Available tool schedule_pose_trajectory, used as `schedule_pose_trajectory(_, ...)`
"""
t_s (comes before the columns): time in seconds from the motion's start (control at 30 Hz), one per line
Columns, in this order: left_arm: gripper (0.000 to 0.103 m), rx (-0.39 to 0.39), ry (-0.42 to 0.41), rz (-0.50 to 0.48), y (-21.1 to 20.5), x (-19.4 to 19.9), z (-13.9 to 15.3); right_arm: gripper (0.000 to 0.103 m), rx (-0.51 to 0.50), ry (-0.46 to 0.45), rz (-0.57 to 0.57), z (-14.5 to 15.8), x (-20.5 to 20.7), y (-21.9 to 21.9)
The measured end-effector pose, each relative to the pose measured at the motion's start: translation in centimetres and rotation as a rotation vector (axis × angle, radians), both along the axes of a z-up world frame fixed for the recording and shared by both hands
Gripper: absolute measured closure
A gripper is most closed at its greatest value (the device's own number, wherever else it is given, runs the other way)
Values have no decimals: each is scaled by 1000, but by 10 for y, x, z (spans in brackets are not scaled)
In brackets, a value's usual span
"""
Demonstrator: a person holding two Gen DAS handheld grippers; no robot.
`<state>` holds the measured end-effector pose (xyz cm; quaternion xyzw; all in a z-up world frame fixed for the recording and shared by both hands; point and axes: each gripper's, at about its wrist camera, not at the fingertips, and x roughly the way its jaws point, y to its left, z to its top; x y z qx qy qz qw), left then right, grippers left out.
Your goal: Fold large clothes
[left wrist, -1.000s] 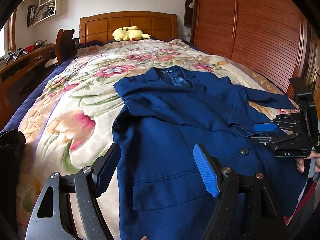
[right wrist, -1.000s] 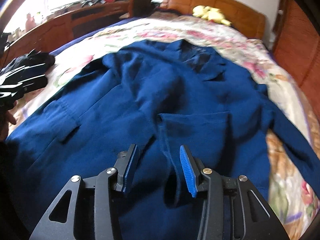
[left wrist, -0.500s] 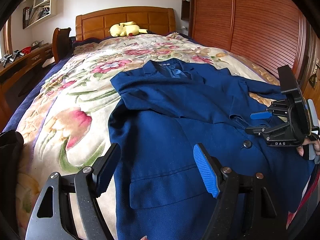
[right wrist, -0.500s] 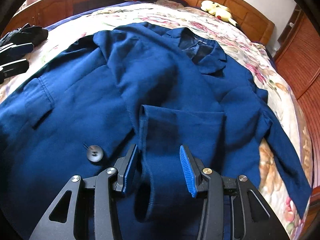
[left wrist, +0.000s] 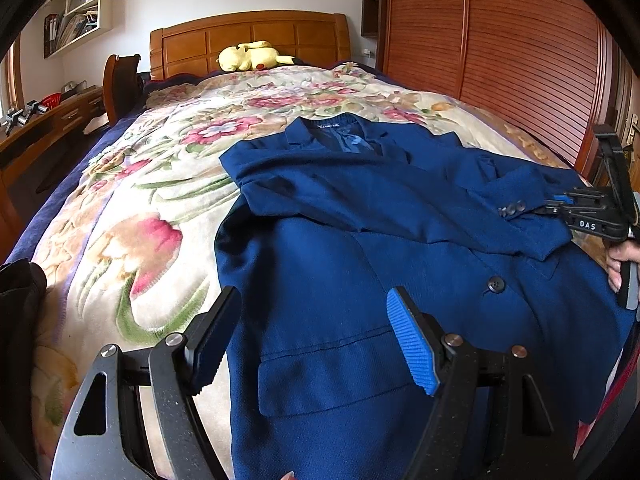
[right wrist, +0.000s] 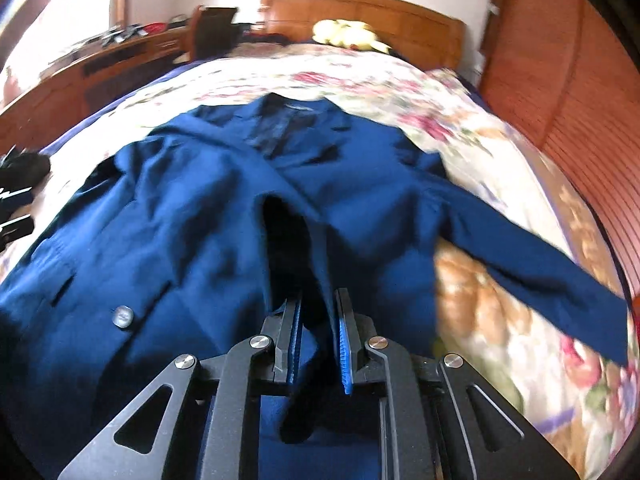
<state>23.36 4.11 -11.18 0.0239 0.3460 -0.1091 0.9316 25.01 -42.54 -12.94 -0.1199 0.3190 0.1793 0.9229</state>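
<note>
Right wrist view: right gripper (right wrist: pixel 318 336) jaws closing on the sleeve cuff (right wrist: pixel 316 280) of the navy blazer (right wrist: pixel 180 216), which a second ago lay loose between wider pads. Sleeve fold can begin. Left gripper (left wrist: pixel 312 344) hovers wide, empty, over the blazer's near left hem on the floral bedspread (left wrist: pixel 152 200).

Bare floral bedspread (left wrist: pixel 152 208) lies open left of the blue jacket (left wrist: pixel 360 280); a slatted wardrobe (left wrist: pixel 520 60) walls the right side.
</note>
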Motion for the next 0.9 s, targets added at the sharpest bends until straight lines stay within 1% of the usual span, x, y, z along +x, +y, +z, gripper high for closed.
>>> schedule_pose_trajectory(0.1,27,-1,-2,-1,0,0,0,87,-10,19,-64,-5,-2,-20)
schedule_pose_trajectory(0.2,27,-2,-5,-3,0,-1,1,85,-12,28,-95,-5,-5,-31)
schedule_pose_trajectory(0.27,27,-1,-7,-4,-1,-2,1,77,-4,17,-102,-2,-7,-35)
schedule_pose_trajectory(0.3,27,0,-8,-5,-1,-1,2,75,-7,9,-110,0,-8,-35)
schedule_pose_trajectory(0.37,27,2,-11,-6,-2,-3,3,68,-3,-5,-120,2,-8,-36)
schedule_pose_trajectory(0.47,27,-7,-14,-11,-2,-3,6,67,26,13,-61,-3,-1,-30)
schedule_pose_trajectory(0.6,27,-18,18,-14,-2,5,5,67,-4,27,40,-18,13,-15)
schedule_pose_trajectory(0.67,27,-25,33,5,0,12,5,67,-29,44,72,-29,20,-10)
schedule_pose_trajectory(0.73,27,-29,46,16,3,20,6,66,-43,69,90,-44,26,-7)
schedule_pose_trajectory(0.77,27,-30,51,20,5,23,6,66,-40,68,91,-50,27,-7)
schedule_pose_trajectory(0.9,27,-40,84,52,17,47,8,65,-12,50,93,-50,28,-13)
